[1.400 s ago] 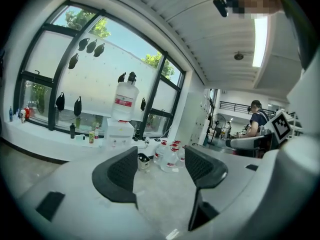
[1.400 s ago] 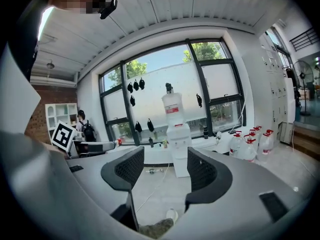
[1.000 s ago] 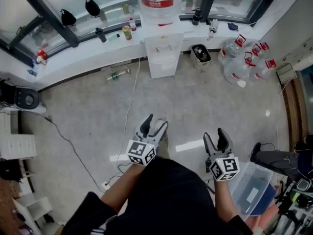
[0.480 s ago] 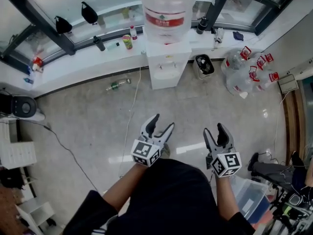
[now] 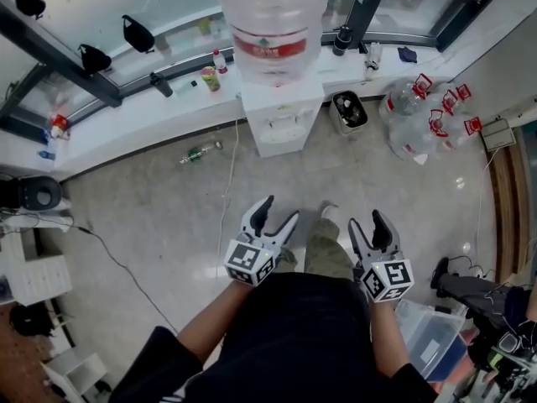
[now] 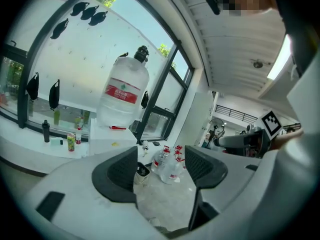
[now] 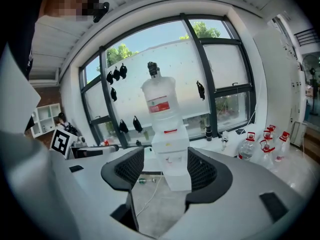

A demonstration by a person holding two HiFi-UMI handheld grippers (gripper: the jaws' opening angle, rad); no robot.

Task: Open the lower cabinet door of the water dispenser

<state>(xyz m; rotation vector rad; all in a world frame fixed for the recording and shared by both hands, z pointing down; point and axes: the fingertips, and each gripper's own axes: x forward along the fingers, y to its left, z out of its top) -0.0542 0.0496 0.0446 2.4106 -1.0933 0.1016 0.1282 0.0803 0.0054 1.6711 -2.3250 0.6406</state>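
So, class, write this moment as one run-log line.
left gripper: open, empty | right gripper: open, empty | white box-shaped water dispenser: ahead, lower door untouched

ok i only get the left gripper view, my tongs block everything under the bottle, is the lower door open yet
observer: not yet. In the right gripper view the door looks flat and shut.
operator: how close are we
observer: far. In the head view the left tongs and right tongs hang open and empty, with a stretch of floor between them and the dispenser.
operator: anything in the way
observer: a cable runs down the floor just left of the dispenser, toward the left tongs.
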